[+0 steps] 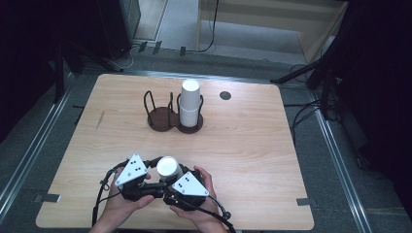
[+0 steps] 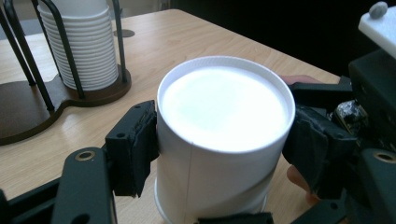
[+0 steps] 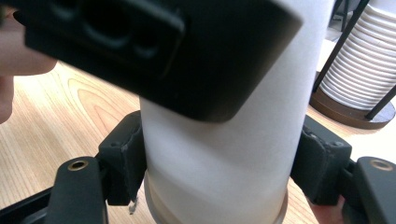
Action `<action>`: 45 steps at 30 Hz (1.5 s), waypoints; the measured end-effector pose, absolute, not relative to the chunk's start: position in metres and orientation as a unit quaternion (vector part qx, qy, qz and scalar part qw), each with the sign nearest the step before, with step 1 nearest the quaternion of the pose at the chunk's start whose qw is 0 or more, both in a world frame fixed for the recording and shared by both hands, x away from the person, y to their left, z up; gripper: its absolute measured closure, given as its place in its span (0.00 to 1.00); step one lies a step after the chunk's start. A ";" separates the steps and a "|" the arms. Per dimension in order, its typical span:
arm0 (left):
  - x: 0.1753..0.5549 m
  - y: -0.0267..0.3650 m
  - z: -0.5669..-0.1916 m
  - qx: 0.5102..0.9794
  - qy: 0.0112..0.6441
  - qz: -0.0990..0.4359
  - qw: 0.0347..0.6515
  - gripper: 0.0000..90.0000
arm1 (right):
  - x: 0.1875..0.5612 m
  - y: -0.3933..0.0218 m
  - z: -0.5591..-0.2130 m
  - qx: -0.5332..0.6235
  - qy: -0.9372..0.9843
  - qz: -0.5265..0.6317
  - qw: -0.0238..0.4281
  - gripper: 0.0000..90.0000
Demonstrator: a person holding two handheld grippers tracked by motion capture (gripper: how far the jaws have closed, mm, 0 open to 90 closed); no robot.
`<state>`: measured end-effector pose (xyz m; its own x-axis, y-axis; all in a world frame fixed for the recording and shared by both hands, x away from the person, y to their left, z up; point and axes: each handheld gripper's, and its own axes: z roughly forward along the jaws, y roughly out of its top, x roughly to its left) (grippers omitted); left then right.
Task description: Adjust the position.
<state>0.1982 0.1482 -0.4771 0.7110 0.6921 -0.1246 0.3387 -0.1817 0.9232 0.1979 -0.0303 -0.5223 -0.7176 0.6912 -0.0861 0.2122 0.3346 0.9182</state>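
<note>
High view: upside-down paper cup [image 1: 167, 167] at near table [image 1: 252, 145] edge between left gripper [image 1: 145, 180] and right gripper [image 1: 171, 187], jaws hidden under grey plates.
Left gripper view: pads clamped on cup [image 2: 219, 140] sides, cup's foot cut off.
Right gripper view: clamped low on cup [image 3: 219, 154]; black left gripper [image 3: 154, 51] hides its top.

You sit at a light wooden table [image 1: 252, 141] with rounded corners, on grey carpet [image 1: 340, 160]. Metal floor rails [image 1: 29, 155] run along it at nine and three o'clock. Toward twelve o'clock, cables [image 1: 211, 29] trail across a paler floor beside a light wooden partition [image 1: 272, 14]; darkness surrounds the rest.
</note>
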 end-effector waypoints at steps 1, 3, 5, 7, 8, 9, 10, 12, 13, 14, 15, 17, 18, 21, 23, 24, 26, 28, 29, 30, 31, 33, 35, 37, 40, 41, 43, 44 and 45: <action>0.198 0.149 -0.477 0.751 0.342 0.165 0.541 0.34 | 0.198 -0.030 -0.522 0.288 0.781 0.501 0.239 0.31; 0.197 0.149 -0.477 0.751 0.340 0.165 0.541 0.36 | 0.197 -0.030 -0.522 0.286 0.781 0.502 0.240 0.31; 0.197 0.148 -0.477 0.753 0.342 0.166 0.538 0.37 | 0.197 -0.030 -0.522 0.284 0.781 0.501 0.241 0.30; 0.196 0.147 -0.477 0.755 0.339 0.170 0.535 0.39 | 0.198 -0.031 -0.523 0.285 0.781 0.502 0.239 0.27; 0.196 0.146 -0.477 0.756 0.337 0.172 0.535 0.40 | 0.198 -0.030 -0.524 0.286 0.781 0.502 0.239 0.24; 0.195 0.146 -0.476 0.755 0.337 0.173 0.535 0.40 | 0.198 -0.030 -0.523 0.288 0.780 0.501 0.240 0.22; 0.195 0.147 -0.476 0.755 0.337 0.173 0.536 0.40 | 0.197 -0.029 -0.523 0.291 0.778 0.501 0.243 0.20; 0.195 0.149 -0.474 0.750 0.339 0.169 0.542 0.40 | 0.198 -0.028 -0.524 0.293 0.779 0.497 0.248 0.16; 0.196 0.150 -0.474 0.749 0.340 0.167 0.543 0.40 | 0.198 -0.028 -0.525 0.293 0.779 0.495 0.249 0.17; 0.196 0.151 -0.474 0.750 0.340 0.164 0.543 0.40 | 0.198 -0.029 -0.526 0.292 0.776 0.500 0.250 0.18; 0.197 0.152 -0.474 0.749 0.341 0.162 0.544 0.40 | 0.197 -0.029 -0.526 0.290 0.775 0.503 0.249 0.21; 0.198 0.153 -0.474 0.750 0.342 0.155 0.545 0.40 | 0.196 -0.029 -0.527 0.278 0.776 0.504 0.258 0.24; 0.199 0.154 -0.473 0.753 0.342 0.149 0.542 0.39 | 0.195 -0.029 -0.527 0.272 0.776 0.504 0.263 0.25; 0.202 0.154 -0.471 0.767 0.343 0.137 0.525 0.36 | 0.193 -0.028 -0.529 0.250 0.784 0.485 0.297 0.30; 0.203 0.154 -0.469 0.776 0.345 0.130 0.512 0.35 | 0.191 -0.027 -0.530 0.235 0.790 0.470 0.316 0.31; 0.203 0.154 -0.468 0.779 0.347 0.127 0.507 0.34 | 0.191 -0.026 -0.531 0.231 0.791 0.466 0.322 0.31; 0.204 0.154 -0.468 0.784 0.350 0.121 0.498 0.34 | 0.190 -0.025 -0.533 0.223 0.793 0.457 0.335 0.32; 0.206 0.155 -0.467 0.788 0.357 0.114 0.490 0.33 | 0.189 -0.024 -0.534 0.214 0.794 0.448 0.351 0.32; 0.206 0.155 -0.467 0.790 0.357 0.112 0.486 0.32 | 0.189 -0.024 -0.534 0.207 0.794 0.444 0.360 0.32; 0.206 0.154 -0.468 0.790 0.360 0.110 0.484 0.32 | 0.188 -0.023 -0.534 0.203 0.794 0.440 0.368 0.32; 0.207 0.154 -0.468 0.792 0.362 0.109 0.480 0.32 | 0.188 -0.023 -0.535 0.199 0.793 0.437 0.375 0.32; 0.207 0.153 -0.468 0.792 0.363 0.105 0.480 0.32 | 0.188 -0.024 -0.535 0.188 0.793 0.430 0.389 0.33; 0.207 0.154 -0.468 0.789 0.365 0.106 0.483 0.33 | 0.187 -0.024 -0.536 0.173 0.795 0.421 0.401 0.33; 0.207 0.155 -0.468 0.791 0.360 0.104 0.483 0.33 | 0.187 -0.025 -0.536 0.162 0.793 0.417 0.413 0.33; 0.207 0.156 -0.468 0.791 0.359 0.100 0.485 0.33 | 0.186 -0.026 -0.537 0.144 0.792 0.410 0.428 0.33; 0.208 0.156 -0.468 0.791 0.360 0.097 0.485 0.33 | 0.186 -0.026 -0.537 0.139 0.792 0.408 0.432 0.33; 0.208 0.157 -0.469 0.790 0.361 0.094 0.486 0.33 | 0.186 -0.027 -0.537 0.134 0.793 0.406 0.435 0.33; 0.208 0.157 -0.469 0.790 0.361 0.093 0.486 0.33 | 0.186 -0.027 -0.537 0.132 0.793 0.406 0.435 0.33; 0.208 0.157 -0.469 0.790 0.361 0.093 0.486 0.33 | 0.186 -0.027 -0.537 0.132 0.793 0.405 0.436 0.32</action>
